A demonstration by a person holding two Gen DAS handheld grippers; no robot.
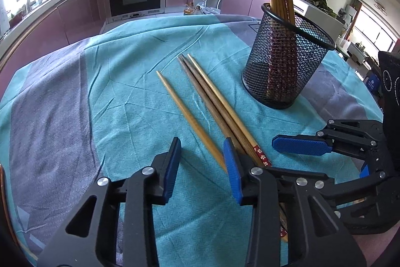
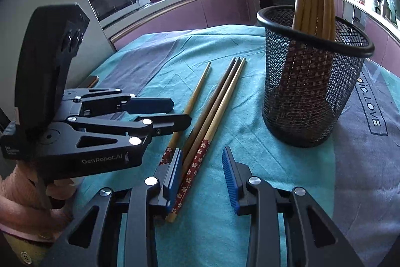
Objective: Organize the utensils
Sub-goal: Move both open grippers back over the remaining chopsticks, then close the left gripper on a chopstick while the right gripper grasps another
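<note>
Four loose chopsticks [image 1: 215, 106] lie on the teal cloth [image 1: 130, 96] beside the mesh holder [image 1: 285, 61]. Left gripper [image 1: 202, 162] straddles one pale chopstick [image 1: 190, 116], pads off it; right gripper [image 2: 202, 179] gapes, gripping nothing.

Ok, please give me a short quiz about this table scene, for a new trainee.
1. How many chopsticks lie flat on the teal cloth?
2. True or false: the mesh cup is empty.
3. What lies between the fingers of the left gripper? A) three chopsticks B) the single light chopstick C) nothing
Key: 1. four; 2. false, it holds chopsticks; 3. B.
</note>
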